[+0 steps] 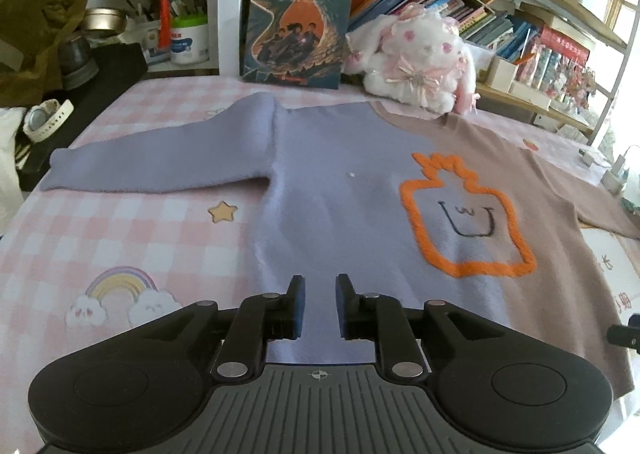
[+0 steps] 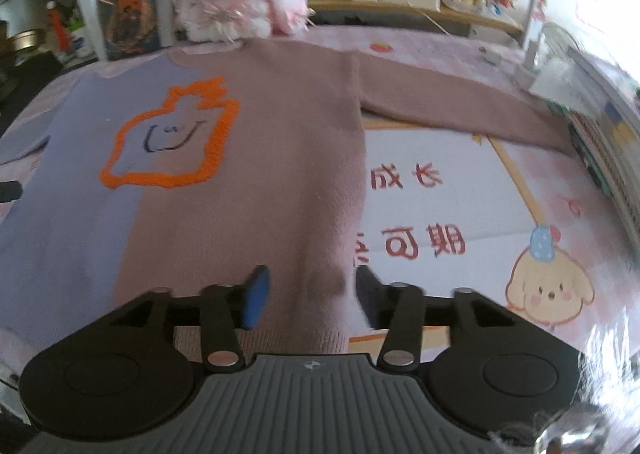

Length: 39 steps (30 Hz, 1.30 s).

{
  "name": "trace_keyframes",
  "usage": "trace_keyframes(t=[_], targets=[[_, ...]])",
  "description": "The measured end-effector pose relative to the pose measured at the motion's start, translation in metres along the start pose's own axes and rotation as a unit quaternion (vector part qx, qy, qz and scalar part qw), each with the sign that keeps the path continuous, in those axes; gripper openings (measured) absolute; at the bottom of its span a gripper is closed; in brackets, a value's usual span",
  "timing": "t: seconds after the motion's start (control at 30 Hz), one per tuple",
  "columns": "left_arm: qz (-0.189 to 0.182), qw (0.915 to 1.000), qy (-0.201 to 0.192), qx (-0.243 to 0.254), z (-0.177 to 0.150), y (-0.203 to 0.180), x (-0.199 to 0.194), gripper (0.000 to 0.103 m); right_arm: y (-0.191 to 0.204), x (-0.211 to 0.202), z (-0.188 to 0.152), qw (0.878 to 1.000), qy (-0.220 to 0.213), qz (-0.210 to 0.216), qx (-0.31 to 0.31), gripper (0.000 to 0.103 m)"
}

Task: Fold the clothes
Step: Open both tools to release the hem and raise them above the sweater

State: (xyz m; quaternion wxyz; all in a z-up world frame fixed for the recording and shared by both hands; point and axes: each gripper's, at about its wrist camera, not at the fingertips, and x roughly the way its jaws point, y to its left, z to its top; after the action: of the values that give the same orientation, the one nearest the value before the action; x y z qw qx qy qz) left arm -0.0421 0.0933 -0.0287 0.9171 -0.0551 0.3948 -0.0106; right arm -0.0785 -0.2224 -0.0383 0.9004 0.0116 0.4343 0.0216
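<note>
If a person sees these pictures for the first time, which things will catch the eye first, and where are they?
First the two-colour sweater, lilac and brown, lying flat on the pink checked cloth with sleeves spread, an orange outlined face on its chest. Behind the collar sits a white and pink plush rabbit, beside an upright book. Both grippers, left and right, hover open near the hem.

Crowded bookshelves behind pink checked bedding, seemingly daylit
</note>
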Motion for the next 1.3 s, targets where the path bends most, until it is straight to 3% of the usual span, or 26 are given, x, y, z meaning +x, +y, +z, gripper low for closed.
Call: trace_keyframes(t=[0.07,0.2,0.27,0.4,0.57,0.9,1.3], targets=[[0.001,1.0,0.0,-0.004,-0.003,-0.009,-0.007,0.019,-0.001,-0.006,0.002,1.0,-0.005,0.009,-0.006,0.057],[0.007,0.9998,-0.019,-0.009,-0.01,-0.023,-0.023,0.038,-0.002,-0.018,0.004,1.0,-0.024,0.011,-0.008,0.077],[0.013,0.9994,-0.028,-0.013,-0.014,-0.028,-0.03,0.047,-0.001,-0.024,0.004,0.999,-0.033,-0.003,-0.007,0.081],[0.025,0.9989,-0.035,-0.016,-0.022,-0.04,-0.043,0.065,0.003,-0.034,-0.003,0.998,-0.055,-0.019,-0.023,0.086],[0.041,0.9984,-0.04,-0.004,-0.034,-0.055,-0.057,0.077,0.008,-0.036,-0.011,0.997,-0.061,-0.013,-0.041,0.087],[0.059,0.997,-0.028,0.043,-0.047,-0.074,-0.06,0.078,0.019,-0.035,-0.024,0.997,-0.049,0.006,-0.064,0.089],[0.016,0.9951,-0.03,0.093,-0.037,-0.051,-0.046,0.08,0.033,-0.035,-0.023,0.998,-0.049,-0.037,-0.02,0.09]])
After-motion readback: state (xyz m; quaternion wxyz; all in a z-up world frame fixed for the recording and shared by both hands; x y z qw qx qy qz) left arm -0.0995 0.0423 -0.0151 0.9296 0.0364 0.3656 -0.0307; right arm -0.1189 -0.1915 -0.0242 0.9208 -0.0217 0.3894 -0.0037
